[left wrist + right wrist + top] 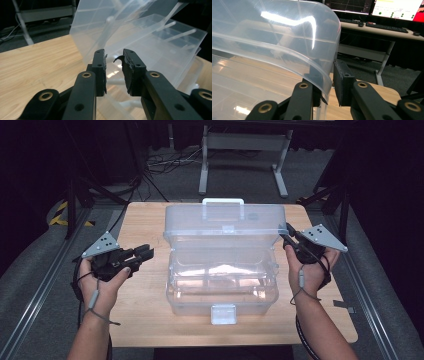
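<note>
A clear plastic box [222, 285] sits in the middle of a light wooden table [145, 320], its white latch [223, 314] facing the near edge. Its lid [225, 222] stands raised toward the far side, with a white handle [223, 202] at the top edge. Inside the box, shallow compartments show through the clear walls.

The left gripper [145, 254] hangs over the table just left of the box, apart from it, held in the person's left hand [100, 287]. In the left gripper view its jaws stand at a narrow gap with nothing between them, and the lid [112, 30] and the box [165, 50] rise just beyond the fingertips.

The right gripper [286, 238] is at the right end of the lid, held in the right hand [307, 272]. In the right gripper view the curved edge of the lid [287, 37] passes between its jaws: one jaw lies behind the clear plastic, while the other stands just off the lid's outer face with a thin gap showing.

The table stands on grey carpet [35, 270]. A white metal frame [245, 150] stands on the floor beyond the far edge, with loose cables [165, 162] left of it, and yellow-black tape [62, 214] marks the floor at far left. The right gripper view also shows a desk [382, 31] with keyboards [387, 26] and lit monitors [397, 8].
</note>
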`<control>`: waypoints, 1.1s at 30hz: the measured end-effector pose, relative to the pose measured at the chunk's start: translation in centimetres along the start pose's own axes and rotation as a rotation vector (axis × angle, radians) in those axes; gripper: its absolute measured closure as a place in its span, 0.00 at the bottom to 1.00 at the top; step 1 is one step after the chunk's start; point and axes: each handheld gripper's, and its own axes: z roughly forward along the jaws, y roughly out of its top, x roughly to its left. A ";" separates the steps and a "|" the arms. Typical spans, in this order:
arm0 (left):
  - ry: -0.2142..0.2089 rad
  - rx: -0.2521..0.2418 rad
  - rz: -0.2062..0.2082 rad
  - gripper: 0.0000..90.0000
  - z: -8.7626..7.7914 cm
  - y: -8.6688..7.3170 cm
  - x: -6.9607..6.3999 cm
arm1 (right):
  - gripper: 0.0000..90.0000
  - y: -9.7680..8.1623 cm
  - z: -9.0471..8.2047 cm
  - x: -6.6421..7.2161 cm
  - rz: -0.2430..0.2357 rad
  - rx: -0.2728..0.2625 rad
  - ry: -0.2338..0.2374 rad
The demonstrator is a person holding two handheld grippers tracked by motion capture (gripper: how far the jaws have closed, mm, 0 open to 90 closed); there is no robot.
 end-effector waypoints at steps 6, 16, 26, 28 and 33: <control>0.028 0.028 -0.008 0.79 0.2 -0.7 0.7 | 0.87 0.9 1.0 -0.5 0.040 0.031 0.006; 0.058 0.053 -0.008 0.80 0.3 -1.5 1.5 | 0.88 2.3 2.5 -1.1 0.085 0.104 0.013; 0.104 0.083 -0.020 0.77 1.4 -2.8 3.2 | 0.88 3.3 3.7 -1.7 0.115 0.160 0.016; 0.103 0.084 -0.029 0.77 1.6 -3.0 3.5 | 0.89 3.5 4.1 -1.8 0.119 0.172 0.019; 0.110 0.092 -0.047 0.76 1.7 -3.5 4.0 | 0.89 4.1 5.1 -2.3 0.144 0.204 0.024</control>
